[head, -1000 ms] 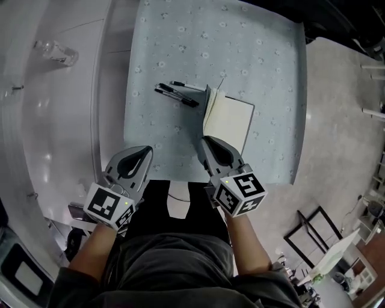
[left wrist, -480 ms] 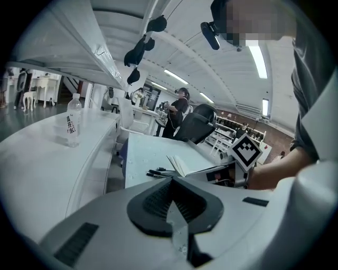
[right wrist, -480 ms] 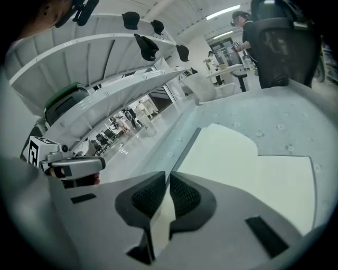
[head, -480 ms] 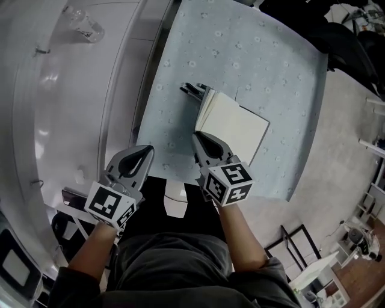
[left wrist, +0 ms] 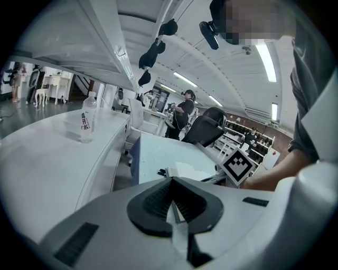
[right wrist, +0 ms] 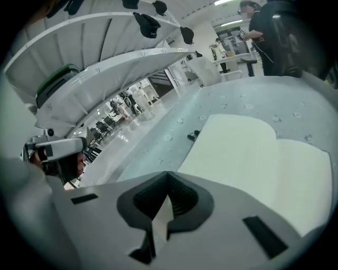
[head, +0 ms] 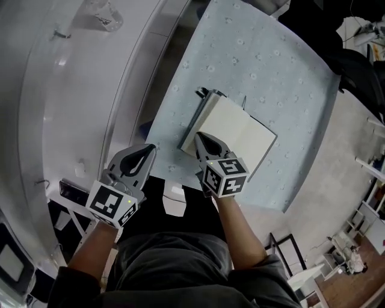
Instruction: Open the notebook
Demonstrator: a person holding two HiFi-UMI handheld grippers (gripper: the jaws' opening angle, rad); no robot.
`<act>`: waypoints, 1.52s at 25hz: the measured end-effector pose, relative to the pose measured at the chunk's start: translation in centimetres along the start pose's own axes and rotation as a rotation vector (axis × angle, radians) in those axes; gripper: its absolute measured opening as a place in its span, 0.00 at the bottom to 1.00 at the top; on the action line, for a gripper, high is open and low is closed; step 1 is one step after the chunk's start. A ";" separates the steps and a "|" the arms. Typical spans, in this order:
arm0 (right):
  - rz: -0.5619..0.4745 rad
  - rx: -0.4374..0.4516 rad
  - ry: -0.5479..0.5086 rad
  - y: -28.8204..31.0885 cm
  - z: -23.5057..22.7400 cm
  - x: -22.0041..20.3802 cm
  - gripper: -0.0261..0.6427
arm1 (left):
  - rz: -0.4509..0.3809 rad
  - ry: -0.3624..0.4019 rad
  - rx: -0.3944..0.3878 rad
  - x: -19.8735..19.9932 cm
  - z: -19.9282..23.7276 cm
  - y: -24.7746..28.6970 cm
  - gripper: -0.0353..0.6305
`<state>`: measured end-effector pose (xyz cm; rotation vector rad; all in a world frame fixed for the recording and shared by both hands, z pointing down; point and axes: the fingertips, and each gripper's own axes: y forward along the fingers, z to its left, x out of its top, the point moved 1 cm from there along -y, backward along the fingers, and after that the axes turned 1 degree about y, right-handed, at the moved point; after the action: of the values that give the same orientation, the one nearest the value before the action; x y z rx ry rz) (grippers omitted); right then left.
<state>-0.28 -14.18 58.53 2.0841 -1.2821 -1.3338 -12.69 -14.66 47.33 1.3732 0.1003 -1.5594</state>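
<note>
**A:** Where is it?

**B:** One notebook (head: 240, 129), lying open with blank pages up, on the near half of the pale blue cloth (head: 271, 66).

**A:** How will it handle?

**B:** Light, I judge. The leaves look thin and floppy and would crease easily, while the stacked pages are stiffer. It is best pinched at a free corner or outer edge, away from the fold. Lift it gently, or it may slide on the cloth.

**A:** And the grippers?

**B:** Two. The right gripper (head: 200, 137) sits over the cloth at the notebook's near-left corner. Its jaws have just closed together, with nothing visible between them. The left gripper (head: 149, 148) hovers just off the cloth's near-left corner, jaws together and empty.

**A:** Anything else?

**B:** Dark pens (head: 203, 92) poke out on the cloth past the notebook's far corner. They are mostly hidden, so I can't count them. One clear bottle (head: 103, 13) stands well off the cloth on the white surface (head: 72, 90).
</note>
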 end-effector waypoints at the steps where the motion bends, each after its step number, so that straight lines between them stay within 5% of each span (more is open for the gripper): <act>1: 0.013 -0.001 -0.004 0.3 -0.1 -0.3 0.04 | -0.002 -0.004 0.006 0.0 0.2 -0.1 0.05; 10: 0.055 0.027 -0.016 1.4 0.5 -1.4 0.04 | -0.016 -0.014 0.036 0.1 0.9 -0.8 0.05; 38: -0.143 0.011 -0.041 -9.5 0.4 2.8 0.04 | -0.081 0.121 -0.036 5.4 -7.5 -1.1 0.05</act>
<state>4.52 -11.44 50.36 2.2024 -1.1781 -1.4395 -7.40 -12.65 39.96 1.4496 0.2597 -1.5329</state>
